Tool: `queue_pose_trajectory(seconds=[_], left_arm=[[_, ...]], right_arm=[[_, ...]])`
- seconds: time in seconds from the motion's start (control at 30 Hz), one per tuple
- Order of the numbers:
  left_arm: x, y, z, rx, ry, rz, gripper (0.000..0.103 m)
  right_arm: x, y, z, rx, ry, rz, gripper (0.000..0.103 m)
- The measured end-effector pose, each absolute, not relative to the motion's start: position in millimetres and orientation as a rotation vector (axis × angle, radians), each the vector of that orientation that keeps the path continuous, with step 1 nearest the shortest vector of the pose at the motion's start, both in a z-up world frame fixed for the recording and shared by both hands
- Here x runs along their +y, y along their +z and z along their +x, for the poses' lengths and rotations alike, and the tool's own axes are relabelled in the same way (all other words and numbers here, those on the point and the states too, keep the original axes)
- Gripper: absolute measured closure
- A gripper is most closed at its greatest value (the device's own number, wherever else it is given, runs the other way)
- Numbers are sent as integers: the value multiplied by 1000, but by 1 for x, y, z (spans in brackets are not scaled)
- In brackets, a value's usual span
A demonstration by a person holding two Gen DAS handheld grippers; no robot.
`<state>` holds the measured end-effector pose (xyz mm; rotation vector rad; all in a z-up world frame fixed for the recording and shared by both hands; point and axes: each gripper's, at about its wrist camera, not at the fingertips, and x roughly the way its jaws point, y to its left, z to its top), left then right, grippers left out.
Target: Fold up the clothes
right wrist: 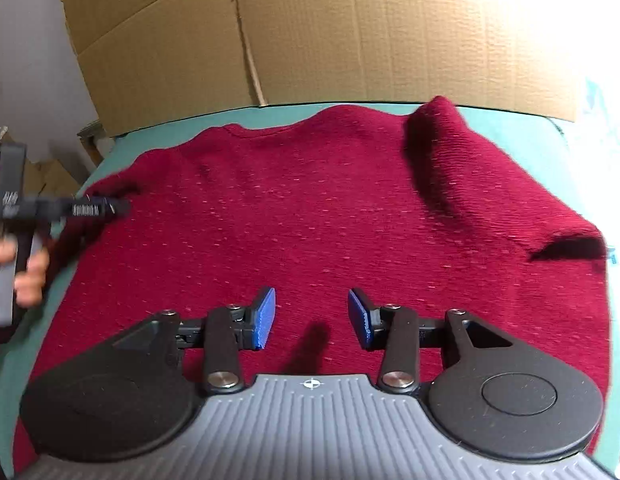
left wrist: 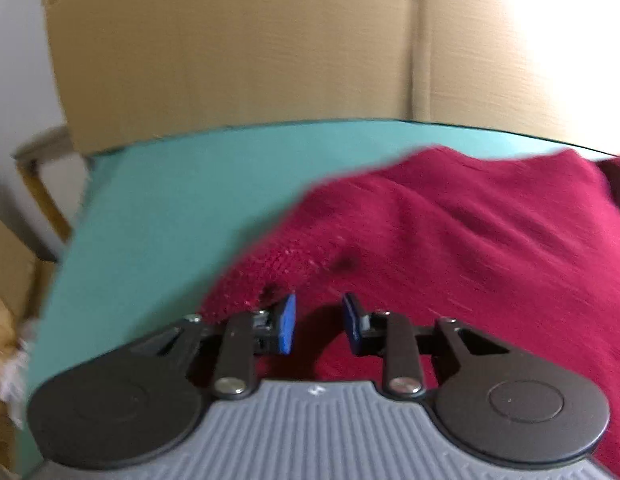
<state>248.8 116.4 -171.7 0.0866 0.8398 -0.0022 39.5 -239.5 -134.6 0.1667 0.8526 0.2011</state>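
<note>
Counter: teal counter [right wrist: 521, 136] fills the foreground, carrying a dark red knitted sweater [right wrist: 317, 216] spread nearly flat.
Right gripper [right wrist: 311, 318]: jaws partly apart over the sweater's near hem, nothing between the blue pads.
Left gripper [left wrist: 318, 322]: jaws parted with a narrow gap above the sweater's left edge, gripping nothing.
Hand [right wrist: 28, 276]: holds the left tool's handle.
Sleeve [right wrist: 437, 148]: folded inward at the far right.
Backdrop: cardboard sheet [right wrist: 294, 36] standing behind the counter.
</note>
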Motion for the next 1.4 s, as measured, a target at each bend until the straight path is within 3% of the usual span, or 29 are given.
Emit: queue_pose_trajectory(seconds=[0.17, 0.27, 0.33, 0.37, 0.4, 0.43, 0.6, 0.73, 0.87, 0.9, 0.93, 0.97, 1.07, 1.13, 1.4], left_arm=[[152, -170, 278, 888, 51, 59, 68], [132, -166, 261, 891, 20, 220, 68], [119, -165, 240, 902, -54, 296, 58], [112, -165, 230, 907, -92, 334, 58], [107, -164, 219, 911, -126, 360, 57], [103, -161, 208, 915, -156, 366, 55], [70, -145, 171, 879, -271, 365, 44], [45, -151, 174, 869, -331, 353, 43], [28, -166, 178, 898, -316, 340, 42], [27, -168, 178, 902, -302, 324, 41], [26, -170, 177, 901, -285, 308, 36], [26, -170, 177, 899, -264, 291, 35], [29, -172, 177, 909, -216, 229, 31], [29, -174, 176, 907, -187, 223, 22], [31, -177, 172, 896, -150, 214, 16]], right_arm=[[-262, -132, 26, 841, 105, 169, 59], [-281, -127, 13, 821, 16, 142, 59], [-296, -123, 0, 799, -64, 92, 56], [-304, -122, -7, 795, -106, 61, 52], [-312, -123, -13, 802, -146, 34, 41], [-319, -124, -19, 815, -181, 12, 38], [-349, -144, -32, 912, -281, 61, 39], [-352, -156, -28, 943, -209, 199, 48], [-345, -158, -23, 933, -182, 212, 46], [-345, -159, -23, 924, -178, 218, 57], [-345, -158, -23, 918, -163, 219, 91], [-345, -158, -23, 918, -142, 219, 94], [-340, -150, -18, 900, -147, 115, 95], [-339, -142, -14, 873, -170, 25, 96], [-402, -76, 20, 632, -543, -188, 93]])
